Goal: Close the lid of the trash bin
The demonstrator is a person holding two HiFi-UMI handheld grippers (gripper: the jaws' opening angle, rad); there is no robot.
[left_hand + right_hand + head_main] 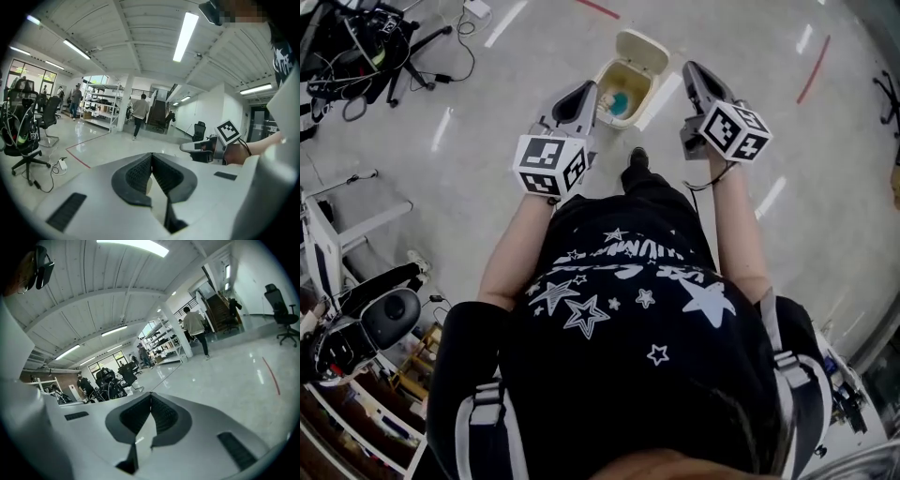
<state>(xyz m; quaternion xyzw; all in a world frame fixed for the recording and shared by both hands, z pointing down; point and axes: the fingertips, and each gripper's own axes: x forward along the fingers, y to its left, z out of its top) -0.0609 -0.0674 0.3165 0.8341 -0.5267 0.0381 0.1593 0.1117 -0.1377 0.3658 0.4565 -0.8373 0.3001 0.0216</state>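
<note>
The trash bin [650, 95] stands on the pale floor [487, 122], ahead of both claws and between them. Its lid [642, 45] is tipped up and back on the side far from the claws, so the bin is open. Something blue [619, 101] lies inside among lighter contents.

The left claw [586, 87] hangs just beside the bin's near left edge and overlaps it in the head view; whether it touches cannot be told. In its own view the left claw [151, 155] has its two ribbed pads closed tip to tip with nothing between them.

The right claw [692, 67] is held off to the bin's right, apart from it. In its own view the right claw [151, 394] is likewise closed tip to tip and empty. Both claws point out level across the room, so neither gripper view shows the bin.

A dark shoe [636, 158] is planted on the floor just behind the bin, between the two claws. Beyond the right claw a red line [271, 376] is marked on the floor. Far ahead of the left claw a person [139, 112] walks near shelving, and to its left stands an office chair [23, 140].
</note>
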